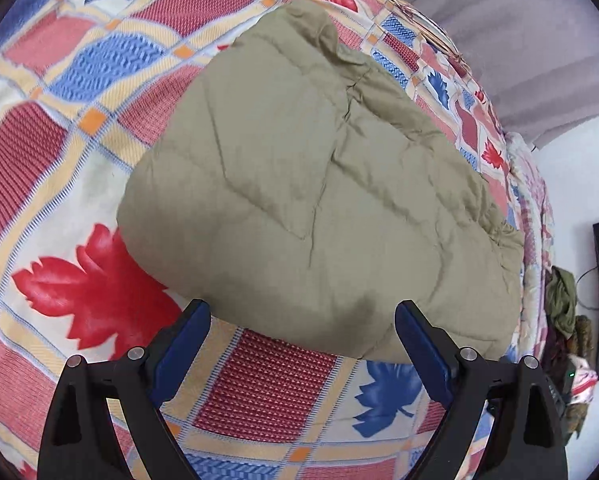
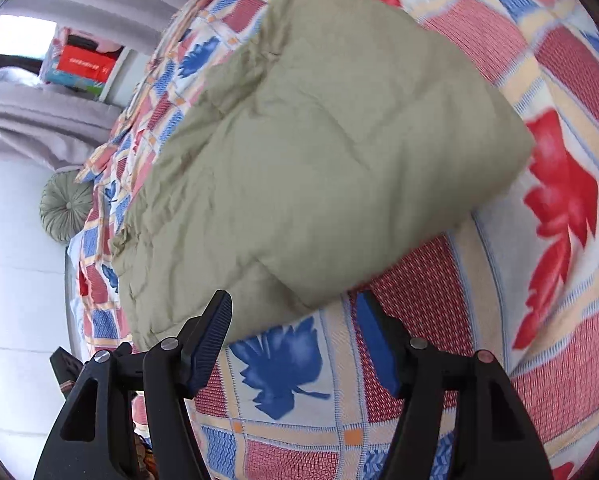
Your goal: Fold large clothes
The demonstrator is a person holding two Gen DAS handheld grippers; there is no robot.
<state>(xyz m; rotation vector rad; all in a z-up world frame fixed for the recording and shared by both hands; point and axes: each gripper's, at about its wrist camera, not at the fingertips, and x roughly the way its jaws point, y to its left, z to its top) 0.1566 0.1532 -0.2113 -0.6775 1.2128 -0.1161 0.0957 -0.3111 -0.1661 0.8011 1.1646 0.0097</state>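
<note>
Jacket [image 1: 315,184], khaki and quilted, lies already folded into a thick pad on the leaf-patterned bedspread [image 1: 79,280], and both claws hang just short of its near edge. Left gripper [image 1: 301,312] has its blue-padded jaws spread wide with nothing between them, and the rounded near fold of the jacket sits dead ahead, right at the fingertips. Right gripper [image 2: 293,304] is just as wide open and just as empty; from its camera the padded jacket [image 2: 323,148] runs away up and to the left, its near corner poking in between the tips. So the bundle's long axis runs away from both claws, toward the far bedside and the grey curtain [image 1: 519,40]. Neither claw looks clearly nearer; I'd judge either could close on that near edge with a short push forward.
</note>
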